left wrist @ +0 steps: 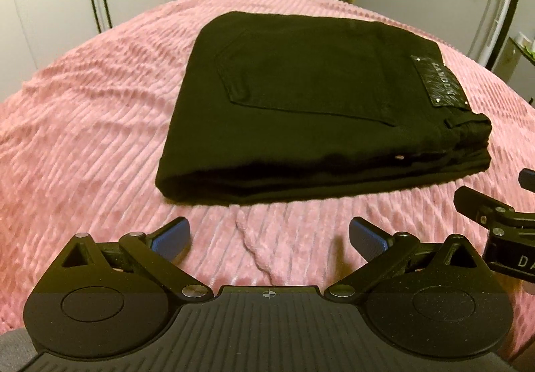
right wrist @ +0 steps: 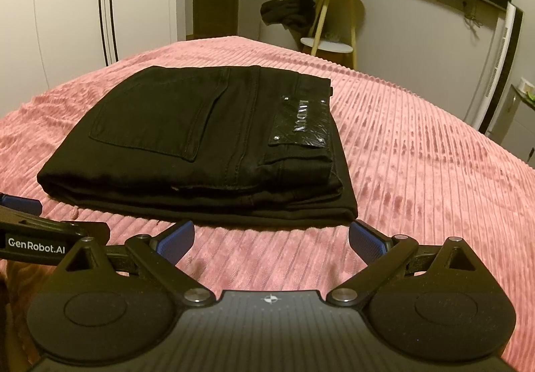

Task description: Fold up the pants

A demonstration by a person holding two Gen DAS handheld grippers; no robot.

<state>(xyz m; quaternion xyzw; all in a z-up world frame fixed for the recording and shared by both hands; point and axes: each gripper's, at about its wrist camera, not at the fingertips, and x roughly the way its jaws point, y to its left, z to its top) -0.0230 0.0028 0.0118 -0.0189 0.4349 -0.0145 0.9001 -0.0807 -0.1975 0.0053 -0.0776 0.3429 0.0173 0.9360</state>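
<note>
Two tools spread wide, L tool [left wrist: 269,238], R tool [right wrist: 271,238], folded pants [left wrist: 314,104] just ahead.

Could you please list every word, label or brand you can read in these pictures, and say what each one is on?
"GenRobot.AI": on the left gripper, seen from the right wrist view.
"DA": cut-off letters on the right gripper, at the left wrist view's edge.
Patch on the pants: raised letters, too blurred to read surely.
</note>
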